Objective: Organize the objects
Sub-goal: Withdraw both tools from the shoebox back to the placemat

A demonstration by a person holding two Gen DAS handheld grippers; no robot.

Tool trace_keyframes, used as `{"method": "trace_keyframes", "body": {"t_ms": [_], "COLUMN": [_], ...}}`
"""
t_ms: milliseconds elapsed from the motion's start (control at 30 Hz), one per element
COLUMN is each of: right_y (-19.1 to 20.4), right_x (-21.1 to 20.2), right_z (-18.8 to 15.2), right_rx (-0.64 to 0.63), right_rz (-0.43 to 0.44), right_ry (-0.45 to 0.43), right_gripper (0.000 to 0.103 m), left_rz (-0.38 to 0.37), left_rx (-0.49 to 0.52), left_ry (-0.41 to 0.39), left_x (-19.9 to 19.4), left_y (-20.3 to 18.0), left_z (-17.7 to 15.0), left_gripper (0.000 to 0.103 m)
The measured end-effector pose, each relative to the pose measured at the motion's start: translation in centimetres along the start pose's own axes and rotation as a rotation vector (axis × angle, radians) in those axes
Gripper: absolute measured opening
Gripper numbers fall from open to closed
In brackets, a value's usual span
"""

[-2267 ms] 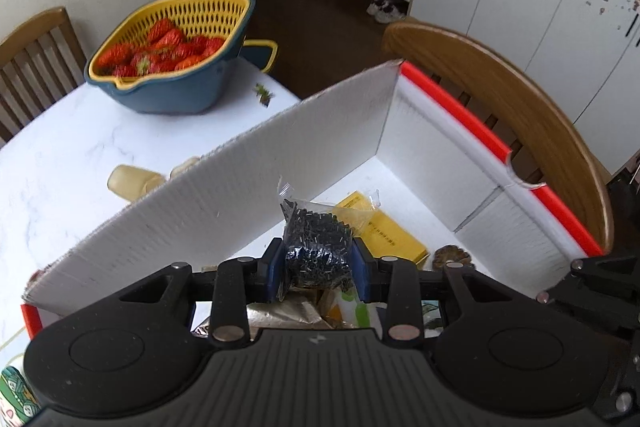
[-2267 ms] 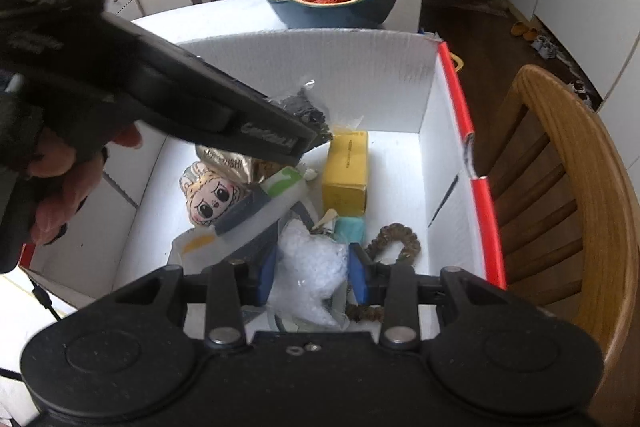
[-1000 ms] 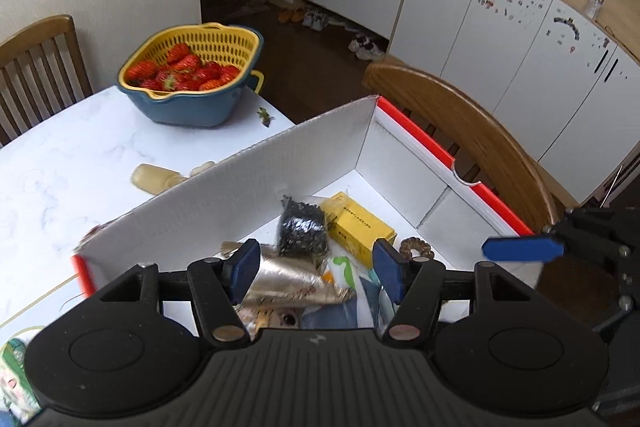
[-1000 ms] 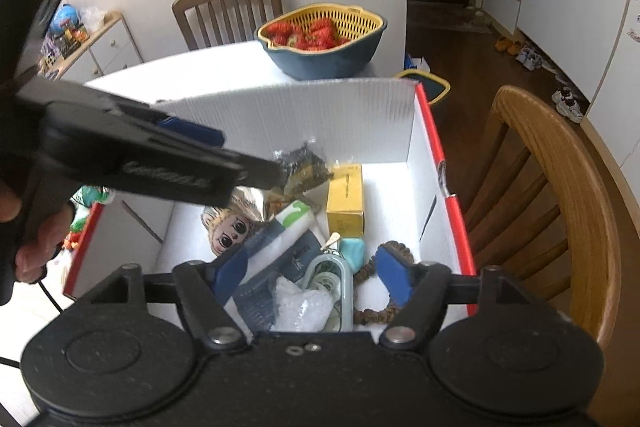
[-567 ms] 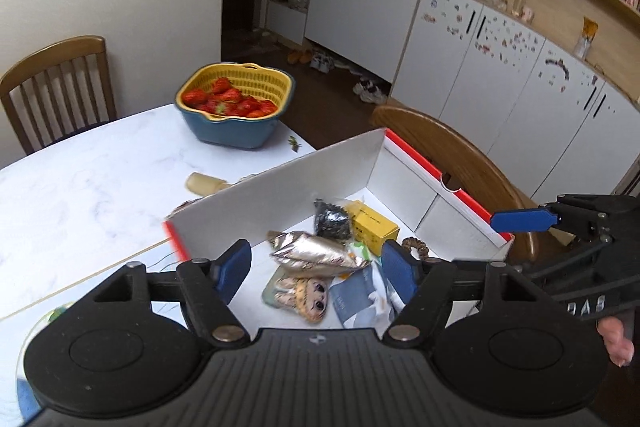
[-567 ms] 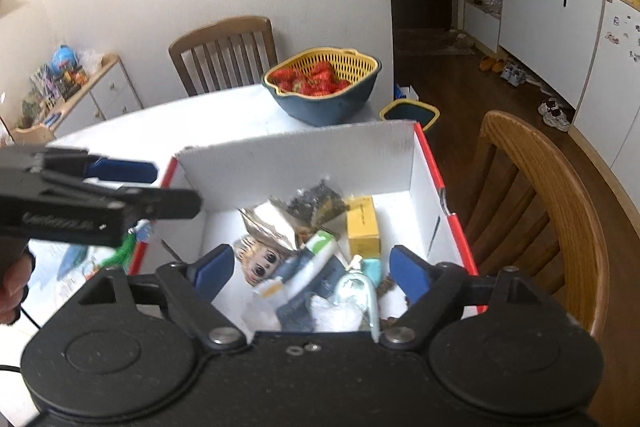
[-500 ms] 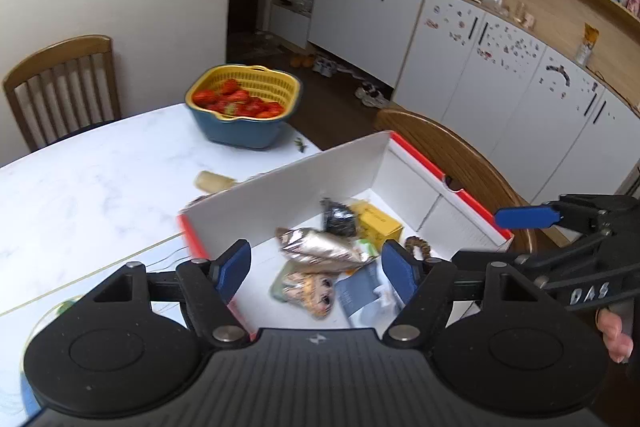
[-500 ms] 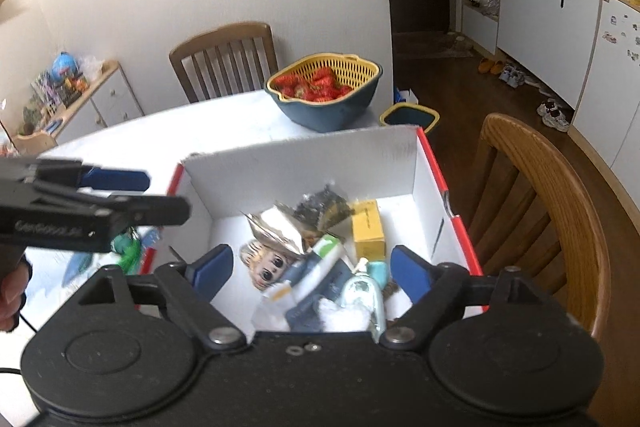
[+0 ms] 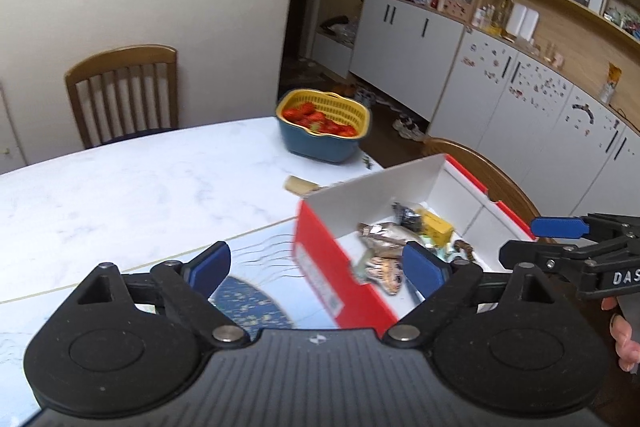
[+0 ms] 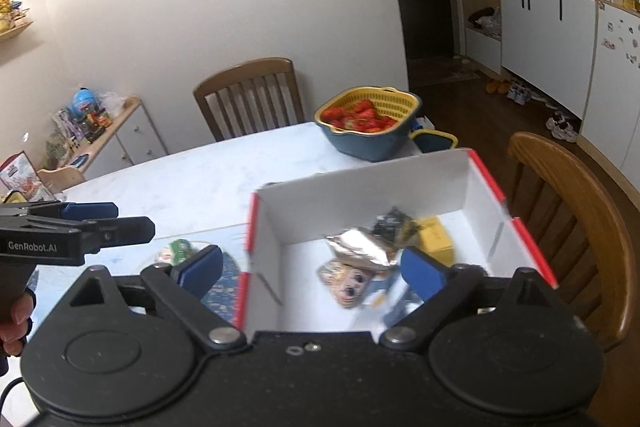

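The red-and-white box (image 10: 460, 183) lies open-topped, long axis running away from both grippers; left fingers (image 9: 208, 265) and right fingers (image 10: 424, 273) are spread wide, empty.

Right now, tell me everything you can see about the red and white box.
The red and white box is an open cardboard-looking carton, red outside and along its rim, white inside, with no lid on it. It sits upright at the edge of the white table, beside a wooden chair. Inside lie a silver foil pouch, a dark packet, a yellow carton and a doll-face packet. Neither gripper touches it.
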State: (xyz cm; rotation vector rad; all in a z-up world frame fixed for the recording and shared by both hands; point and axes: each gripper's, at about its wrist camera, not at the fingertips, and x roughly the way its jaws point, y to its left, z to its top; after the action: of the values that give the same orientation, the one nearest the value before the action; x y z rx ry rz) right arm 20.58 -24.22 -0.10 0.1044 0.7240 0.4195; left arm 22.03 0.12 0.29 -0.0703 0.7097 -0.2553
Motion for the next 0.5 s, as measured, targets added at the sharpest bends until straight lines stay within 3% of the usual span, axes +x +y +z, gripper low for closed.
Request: {"method": "trace_keyframes", "body": {"t_ms": [100, 167, 500], "right_y": [2.2, 3.5, 10.1], "right_x": [-0.1, -0.1, 1.8], "right_z": [-0.3, -0.4, -1.7], "right_rx": [-0.02, -0.025, -0.083], "right_rz": [0.009, 0.016, 0.05], "right_ry": [-0.009, -0.009, 0.023], "right_gripper": [0.096, 0.097, 0.097], "left_rz": [0.027, 0.033, 0.043], "left_rx": [-0.009, -0.014, -0.022], "left_ry": [-0.013, -0.015, -0.058], "left_x": [-1.2, -2.0, -4.0], "left_y": [1.6, 2.7, 7.8], "left_z": [-0.4, -0.7, -2.1], "left_gripper": [0.094, 0.103, 0.103]}}
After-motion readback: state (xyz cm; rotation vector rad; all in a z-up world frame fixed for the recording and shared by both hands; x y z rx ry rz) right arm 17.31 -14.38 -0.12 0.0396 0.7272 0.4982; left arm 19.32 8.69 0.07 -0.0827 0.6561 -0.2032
